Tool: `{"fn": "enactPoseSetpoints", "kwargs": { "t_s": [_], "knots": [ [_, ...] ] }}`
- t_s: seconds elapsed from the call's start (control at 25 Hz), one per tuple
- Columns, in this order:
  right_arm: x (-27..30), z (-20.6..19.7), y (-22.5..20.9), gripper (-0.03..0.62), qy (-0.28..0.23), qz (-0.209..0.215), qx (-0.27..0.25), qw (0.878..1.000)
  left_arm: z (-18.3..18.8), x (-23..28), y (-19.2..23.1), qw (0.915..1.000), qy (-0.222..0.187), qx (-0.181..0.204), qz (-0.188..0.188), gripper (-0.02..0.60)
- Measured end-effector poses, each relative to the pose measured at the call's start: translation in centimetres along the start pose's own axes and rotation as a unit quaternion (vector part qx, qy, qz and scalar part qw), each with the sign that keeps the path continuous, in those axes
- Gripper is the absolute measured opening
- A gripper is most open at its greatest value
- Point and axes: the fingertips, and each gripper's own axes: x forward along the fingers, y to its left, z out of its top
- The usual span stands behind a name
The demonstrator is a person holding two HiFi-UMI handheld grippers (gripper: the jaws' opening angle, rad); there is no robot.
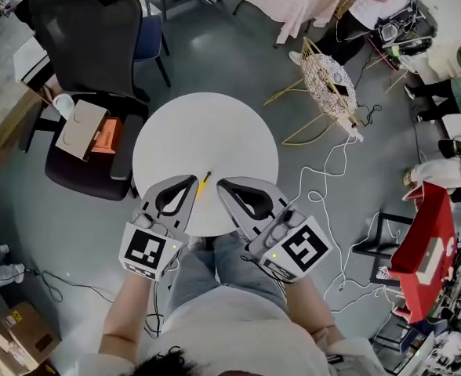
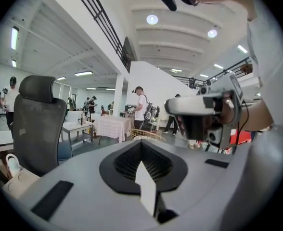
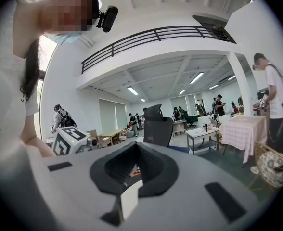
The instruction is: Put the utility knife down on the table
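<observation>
utility knife (image 1: 204,182) on table (image 1: 207,124), long axis near-to-far | left tongs (image 1: 192,180) closed, empty | right tongs (image 1: 220,182) closed, empty

I hold my left gripper (image 1: 191,182) and right gripper (image 1: 222,184) side by side, tips angled toward each other, jaws together on both, forearms (image 1: 125,316) stretched forward.

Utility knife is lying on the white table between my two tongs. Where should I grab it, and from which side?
Take the utility knife by its yellow middle, coming straight down from above, jaws closing across its narrow width. It lies flat on the table, slim, pointing roughly away from you. Its far end looks dark, possibly the blade, so stay off it.
</observation>
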Motion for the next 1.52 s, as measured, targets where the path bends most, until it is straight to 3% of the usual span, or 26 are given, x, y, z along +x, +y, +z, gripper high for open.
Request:
{"fn": "enactPoseSetpoints", "kwargs": {
  "t_s": [0.2, 0.36, 1.52],
  "knots": [
    [0.5, 0.7, 1.0, 0.008, -0.006, 0.013, -0.008, 1.000, 4.8, -2.9, -1.2, 0.9984, -0.056, -0.012, -0.007, 0.009],
    [0.6, 0.9, 1.8, 0.008, -0.008, 0.019, -0.010, 1.000, 6.7, -4.6, -2.1, 0.9970, -0.075, -0.006, -0.014, 0.009],
    [-0.2, 2.8, 4.9, 0.008, -0.034, 0.020, -0.041, 0.998, 8.1, -6.8, -3.6, 0.9942, -0.105, 0.000, -0.024, 0.009]
  ]
}}
